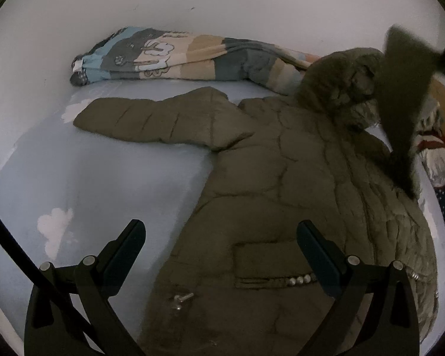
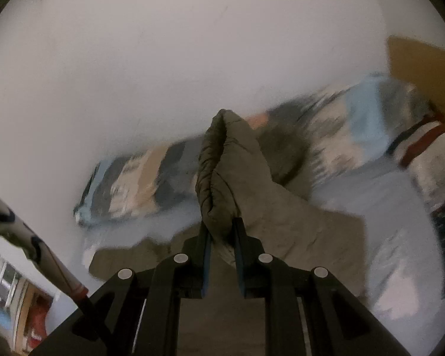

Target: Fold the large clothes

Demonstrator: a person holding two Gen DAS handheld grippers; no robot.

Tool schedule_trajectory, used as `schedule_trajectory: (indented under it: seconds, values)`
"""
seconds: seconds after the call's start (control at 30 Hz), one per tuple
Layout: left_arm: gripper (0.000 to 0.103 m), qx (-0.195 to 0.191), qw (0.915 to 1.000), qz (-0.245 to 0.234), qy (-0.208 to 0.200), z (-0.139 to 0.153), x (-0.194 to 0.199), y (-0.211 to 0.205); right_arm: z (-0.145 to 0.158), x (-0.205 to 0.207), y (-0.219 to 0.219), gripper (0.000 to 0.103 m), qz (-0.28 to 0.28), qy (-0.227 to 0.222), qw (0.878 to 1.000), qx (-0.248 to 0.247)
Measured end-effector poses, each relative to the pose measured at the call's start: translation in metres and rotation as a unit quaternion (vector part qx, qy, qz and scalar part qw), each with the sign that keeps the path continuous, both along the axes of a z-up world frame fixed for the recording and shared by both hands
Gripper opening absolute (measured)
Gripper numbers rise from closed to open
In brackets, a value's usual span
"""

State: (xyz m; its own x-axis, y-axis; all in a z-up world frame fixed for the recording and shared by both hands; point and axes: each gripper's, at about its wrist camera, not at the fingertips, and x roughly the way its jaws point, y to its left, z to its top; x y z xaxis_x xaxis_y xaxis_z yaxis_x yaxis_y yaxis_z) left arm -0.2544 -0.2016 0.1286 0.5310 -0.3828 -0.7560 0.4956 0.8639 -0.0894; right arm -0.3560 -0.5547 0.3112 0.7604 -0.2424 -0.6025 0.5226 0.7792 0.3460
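On the bed, olive coat spread, right tool pinching its sleeve

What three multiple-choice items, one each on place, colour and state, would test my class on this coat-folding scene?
1. Where does the coat lie?
A on a bed sheet
B on a chair
C on a hanger

2. What colour is the coat?
A red
B olive green
C white

3. How is the right gripper?
A wide open
B out of sight
C shut on a sleeve

Answers: 1 A, it is spread on the pale blue sheet. 2 B, its quilted shell is olive. 3 C, the sleeve is pinched between its fingers; the left gripper is open.
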Motion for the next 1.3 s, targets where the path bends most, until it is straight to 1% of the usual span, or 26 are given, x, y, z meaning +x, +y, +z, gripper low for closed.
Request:
schedule_trajectory:
  seconds: [0.03, 0.13, 0.27, 0.3, 0.4, 0.53, 0.57, 0.6, 0.67, 0.7, 0.73, 0.77, 0.8, 0.83, 0.87, 0.93, 1.03, 1.1, 1.17, 1.23, 1.3]
  values:
    - [0.102, -0.001, 1.0, 0.002, 0.002, 0.0, 0.001, 0.001, -0.009, 0.013, 0.008, 0.016, 0.006, 0.009, 1.0, 0.001]
    - [0.102, -0.006, 0.9999, 0.006, 0.006, 0.0, 0.004, 0.003, -0.053, 0.051, 0.032, 0.015, 0.03, 0.04, 0.999, 0.008]
    - [0.102, -0.006, 0.9999, 0.009, 0.007, 0.0, 0.004, 0.003, -0.12, 0.094, 0.06, 0.016, 0.05, 0.086, 0.995, 0.031]
    - [0.102, -0.007, 0.9999, 0.01, 0.01, -0.001, 0.004, 0.003, -0.136, 0.101, 0.065, 0.016, 0.053, 0.097, 0.993, 0.035]
    - [0.102, -0.007, 0.9998, 0.01, 0.013, -0.002, 0.006, 0.001, -0.172, 0.119, 0.074, 0.016, 0.065, 0.113, 0.99, 0.048]
    - [0.102, -0.006, 0.9998, 0.009, 0.015, -0.003, 0.005, -0.002, -0.205, 0.129, 0.084, 0.017, 0.079, 0.133, 0.986, 0.056]
    - [0.102, -0.004, 0.9999, 0.007, 0.014, -0.003, 0.005, -0.004, -0.213, 0.132, 0.087, 0.019, 0.082, 0.14, 0.985, 0.056]
    - [0.102, -0.003, 0.9999, 0.006, 0.014, -0.003, 0.005, -0.005, -0.217, 0.134, 0.09, 0.02, 0.085, 0.146, 0.984, 0.057]
    - [0.102, -0.002, 0.9999, 0.004, 0.013, -0.004, 0.005, -0.007, -0.229, 0.135, 0.091, 0.029, 0.102, 0.158, 0.979, 0.082]
    - [0.102, -0.002, 0.9999, 0.005, 0.013, -0.004, 0.005, -0.008, -0.23, 0.134, 0.09, 0.031, 0.106, 0.157, 0.978, 0.09]
    - [0.102, -0.002, 0.9999, 0.006, 0.013, -0.005, 0.006, -0.008, -0.228, 0.129, 0.089, 0.039, 0.112, 0.148, 0.978, 0.096]
    - [0.102, -0.002, 0.9999, 0.006, 0.015, -0.006, 0.007, -0.009, -0.225, 0.125, 0.089, 0.052, 0.12, 0.139, 0.978, 0.099]
    - [0.102, -0.001, 0.9998, 0.007, 0.018, -0.007, 0.008, -0.01, -0.219, 0.12, 0.087, 0.06, 0.127, 0.129, 0.978, 0.099]
    - [0.102, -0.001, 0.9998, 0.008, 0.019, -0.008, 0.008, -0.011, -0.212, 0.112, 0.083, 0.071, 0.129, 0.12, 0.98, 0.093]
    - [0.102, 0.0, 0.9997, 0.008, 0.022, -0.009, 0.008, -0.013, -0.205, 0.103, 0.078, 0.074, 0.128, 0.111, 0.982, 0.087]
    - [0.102, 0.003, 0.9997, 0.007, 0.024, -0.011, 0.008, -0.016, -0.192, 0.088, 0.064, 0.074, 0.119, 0.097, 0.985, 0.077]
    - [0.102, 0.006, 0.9996, 0.004, 0.026, -0.013, 0.006, -0.021, -0.176, 0.058, 0.023, 0.074, 0.068, 0.093, 0.992, 0.06]
    - [0.102, 0.006, 0.9996, 0.001, 0.026, -0.014, 0.005, -0.025, -0.177, 0.043, -0.01, 0.074, 0.01, 0.124, 0.992, 0.029]
    - [0.102, 0.011, 0.9997, -0.002, 0.021, -0.015, 0.005, -0.029, -0.187, 0.028, -0.042, 0.074, -0.038, 0.16, 0.986, 0.013]
    - [0.102, 0.019, 0.9996, -0.005, 0.02, -0.019, 0.006, -0.035, -0.201, 0.014, -0.069, 0.074, -0.074, 0.191, 0.979, 0.01]
    - [0.102, 0.029, 0.9991, -0.006, 0.03, -0.028, 0.009, -0.044, -0.218, 0.0, -0.092, 0.074, -0.102, 0.211, 0.972, 0.018]
